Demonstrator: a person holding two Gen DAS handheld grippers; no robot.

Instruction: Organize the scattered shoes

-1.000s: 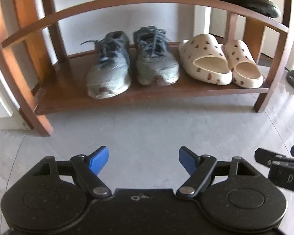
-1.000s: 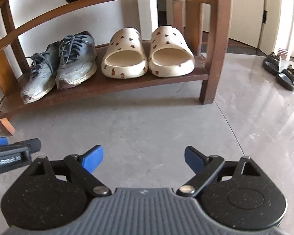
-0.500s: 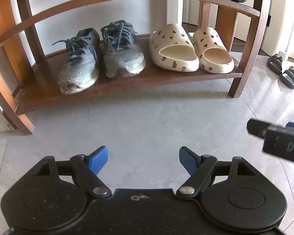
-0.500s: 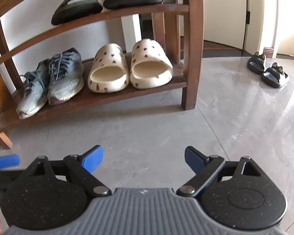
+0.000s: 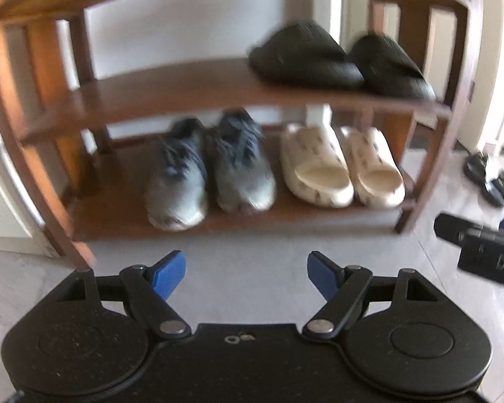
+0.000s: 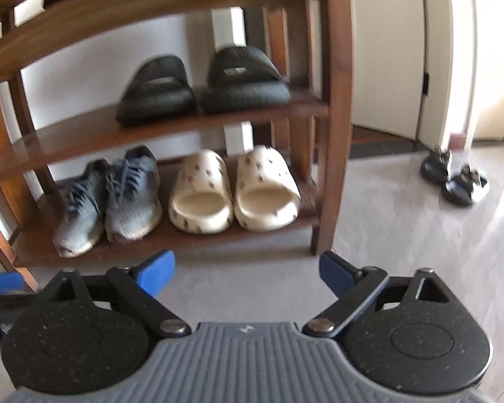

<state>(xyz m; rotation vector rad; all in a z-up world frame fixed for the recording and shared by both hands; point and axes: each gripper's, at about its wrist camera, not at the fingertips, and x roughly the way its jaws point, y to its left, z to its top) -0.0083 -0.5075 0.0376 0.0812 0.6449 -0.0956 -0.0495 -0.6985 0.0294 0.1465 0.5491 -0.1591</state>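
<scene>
Wood rack (image 6: 332, 134), ribbed blk slides (image 6: 205, 87), cream foam slides (image 6: 233, 193), L gripper (image 5: 246, 273) & R gripper (image 6: 247, 273) jaws wide, empty

"DA" on right tool (image 5: 487, 255)

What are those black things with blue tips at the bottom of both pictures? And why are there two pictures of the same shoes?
Those are two grabbing tools, one in each of a person's hands. Each has a camera looking out along its two fingers, so you get two pictures: one from the left gripper and one from the right gripper. The blue bits are the fingertips. Both grippers are open and hold nothing.

They face a brown wooden shoe rack. On its bottom shelf sit worn grey lace-up sneakers and cream slides with brown spots. The shelf above holds black slides. A pair of small black sandals lies out on the grey floor, away from the rack. They probably get tidied next.
</scene>
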